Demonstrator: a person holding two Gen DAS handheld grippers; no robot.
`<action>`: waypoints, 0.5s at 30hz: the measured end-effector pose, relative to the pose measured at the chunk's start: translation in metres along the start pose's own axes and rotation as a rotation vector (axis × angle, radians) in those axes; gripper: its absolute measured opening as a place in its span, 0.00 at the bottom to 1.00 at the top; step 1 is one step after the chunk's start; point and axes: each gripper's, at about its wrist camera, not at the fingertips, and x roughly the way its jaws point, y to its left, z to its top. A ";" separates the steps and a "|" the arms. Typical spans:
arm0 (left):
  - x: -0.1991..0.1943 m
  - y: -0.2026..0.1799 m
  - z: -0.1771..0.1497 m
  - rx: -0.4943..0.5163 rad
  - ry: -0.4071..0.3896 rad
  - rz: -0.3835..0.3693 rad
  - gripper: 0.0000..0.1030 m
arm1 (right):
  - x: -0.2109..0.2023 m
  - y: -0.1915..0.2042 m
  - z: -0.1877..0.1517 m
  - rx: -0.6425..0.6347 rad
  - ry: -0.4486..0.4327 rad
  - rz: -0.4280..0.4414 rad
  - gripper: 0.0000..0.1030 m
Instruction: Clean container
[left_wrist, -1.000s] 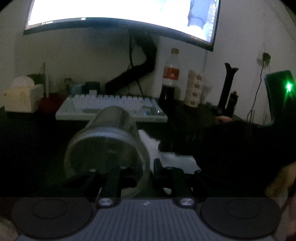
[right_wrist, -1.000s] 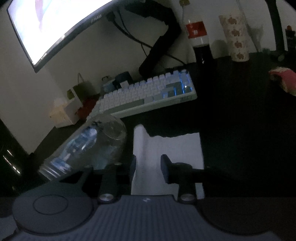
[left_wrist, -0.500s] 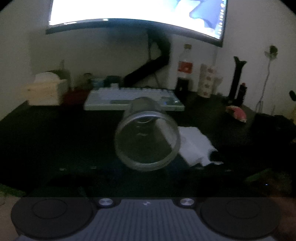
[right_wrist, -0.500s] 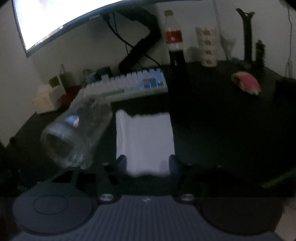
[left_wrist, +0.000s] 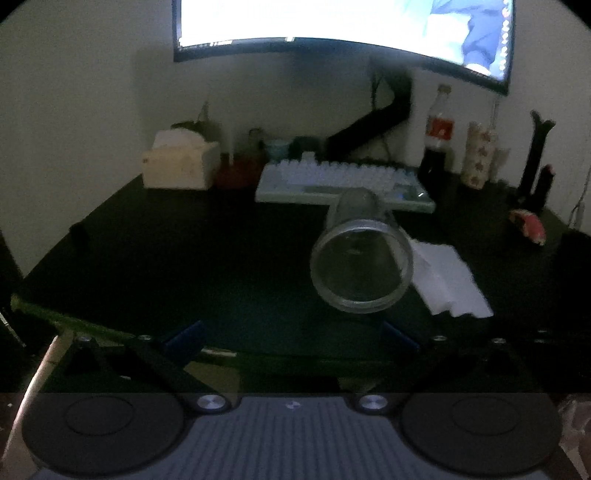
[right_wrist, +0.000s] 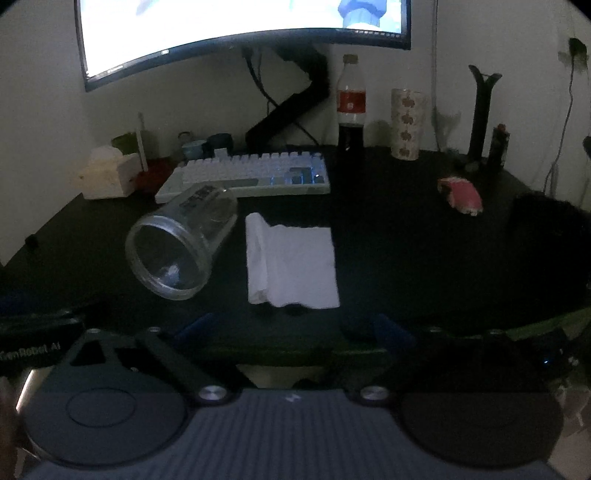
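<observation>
Lying on its side on the dark desk (left_wrist: 184, 266), the clear jar (left_wrist: 360, 262) points its open mouth toward both tongs, with the white cloth (right_wrist: 293, 264) just beside it and the keyboard (right_wrist: 251, 177) behind. Only the right wrist view shows a printed label on the jar's upper wall; the left view looks almost straight down its mouth. The left gripper (left_wrist: 291, 334) hangs low near the desk's front edge, fingers spread wide and holding nothing. The right gripper (right_wrist: 295, 332) sits likewise, spread wide and empty, short of the cloth's near edge.
</observation>
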 end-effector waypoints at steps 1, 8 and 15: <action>0.004 -0.001 0.000 0.013 0.012 -0.005 1.00 | 0.002 -0.002 0.001 0.006 0.002 -0.002 0.99; 0.009 -0.021 -0.001 0.078 0.042 -0.042 1.00 | 0.017 -0.021 0.008 0.062 0.042 -0.006 1.00; 0.013 -0.028 0.007 0.077 0.066 -0.080 1.00 | 0.019 -0.026 0.018 0.067 0.032 0.029 1.00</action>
